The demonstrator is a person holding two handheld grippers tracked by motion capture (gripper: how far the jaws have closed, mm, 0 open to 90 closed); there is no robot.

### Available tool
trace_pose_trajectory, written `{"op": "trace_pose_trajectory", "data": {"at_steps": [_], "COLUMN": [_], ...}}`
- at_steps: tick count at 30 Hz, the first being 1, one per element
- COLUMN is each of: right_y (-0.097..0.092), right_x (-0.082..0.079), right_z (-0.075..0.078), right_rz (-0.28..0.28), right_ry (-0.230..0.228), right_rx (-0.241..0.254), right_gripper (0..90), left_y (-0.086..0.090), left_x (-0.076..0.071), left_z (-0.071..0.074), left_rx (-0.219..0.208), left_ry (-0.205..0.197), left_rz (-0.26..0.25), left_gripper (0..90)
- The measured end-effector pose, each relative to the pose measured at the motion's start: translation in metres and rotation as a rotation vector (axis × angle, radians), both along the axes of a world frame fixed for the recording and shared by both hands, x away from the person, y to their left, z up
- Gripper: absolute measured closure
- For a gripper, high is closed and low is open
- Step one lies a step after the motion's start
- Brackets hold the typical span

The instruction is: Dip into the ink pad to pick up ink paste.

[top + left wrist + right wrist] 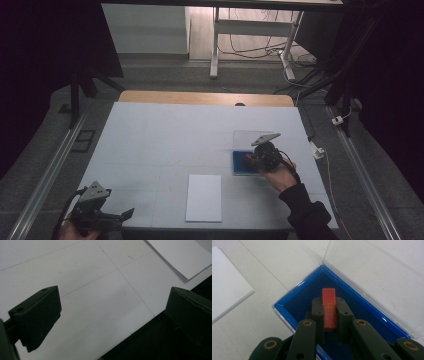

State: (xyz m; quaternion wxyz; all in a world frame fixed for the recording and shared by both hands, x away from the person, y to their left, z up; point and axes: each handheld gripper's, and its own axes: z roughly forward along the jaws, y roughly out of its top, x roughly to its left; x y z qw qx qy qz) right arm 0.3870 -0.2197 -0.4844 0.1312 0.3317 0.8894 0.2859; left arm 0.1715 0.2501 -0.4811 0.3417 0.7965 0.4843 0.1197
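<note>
A small blue-lined box lies open right of the table's middle, its clear lid folded back behind it. My right gripper hangs over the box, shut on a flat red piece with gold markings. In the right gripper view the piece sticks out past the jaws above the blue lining. My left gripper rests at the table's near left corner. Its jaws stand wide apart over bare white tabletop, so my left gripper is open with nothing between them.
A stack of white paper lies near the front edge, between the two grippers, and its corner shows in the left gripper view. The white table ends in a wooden strip at the back; desk legs and cables stand beyond.
</note>
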Motion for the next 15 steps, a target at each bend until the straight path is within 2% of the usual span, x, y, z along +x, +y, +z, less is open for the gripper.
{"op": "trace_pose_trajectory", "data": {"at_steps": [4,9,15], "right_y": [-0.001,-0.002,-0.004], "right_x": [0.000,0.000,-0.002], "right_z": [0.001,0.004,0.011], "right_rz": [0.006,-0.003,0.016], "right_ry": [-0.005,-0.005,-0.031], "right_rx": [0.001,0.030,0.042], "right_gripper": [80.8,80.7,80.6], "left_y": [0.000,0.001,0.002], "left_x": [-0.001,-0.001,-0.001], "left_z": [0.000,0.000,0.000], "left_rx": [-0.001,-0.004,-0.008], "left_ry": [0.000,0.000,-0.002], "left_rz": [0.003,0.005,0.006], "left_gripper": [0.6,0.6,0.7]}}
